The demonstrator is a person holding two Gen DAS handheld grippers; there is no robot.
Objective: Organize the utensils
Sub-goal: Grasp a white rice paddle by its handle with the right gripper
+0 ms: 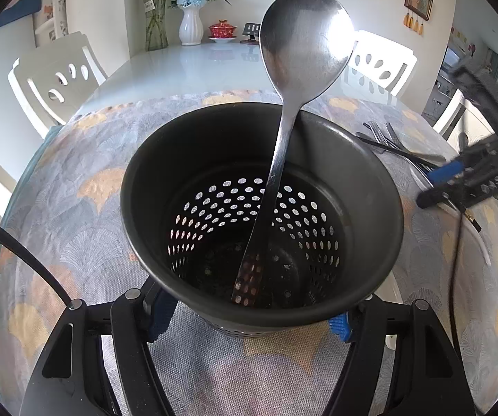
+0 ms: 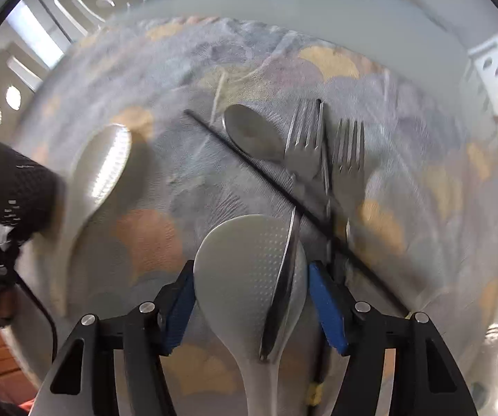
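The right gripper (image 2: 250, 306) points steeply down, its blue-padded fingers (image 2: 179, 312) spread to either side of a white plastic rice paddle (image 2: 242, 277) lying on the table; the pads do not appear to press on it yet. A slim steel utensil (image 2: 282, 294), seen edge-on, rests across the paddle's right half between the same fingers, so a clean pick likely means closing lower on the paddle's neck, clear of that blade, or both may lift together. Above, in the middle of the right wrist view, a steel spoon (image 2: 252, 135), two steel forks (image 2: 304, 145) and a thin black chopstick (image 2: 249, 163) lie in a loose heap on the fan-patterned grey and gold tablecloth (image 2: 145, 235). At the left, a second white paddle (image 2: 100, 173) sits beside the black perforated utensil holder (image 2: 16, 187). The left gripper (image 1: 249, 322) pinches that holder's base, fingers (image 1: 339, 326) pressed against its sides at the bottom of the left wrist view, steadying it. One large steel spoon (image 1: 304, 41) already stands inside, leaning on the far rim.
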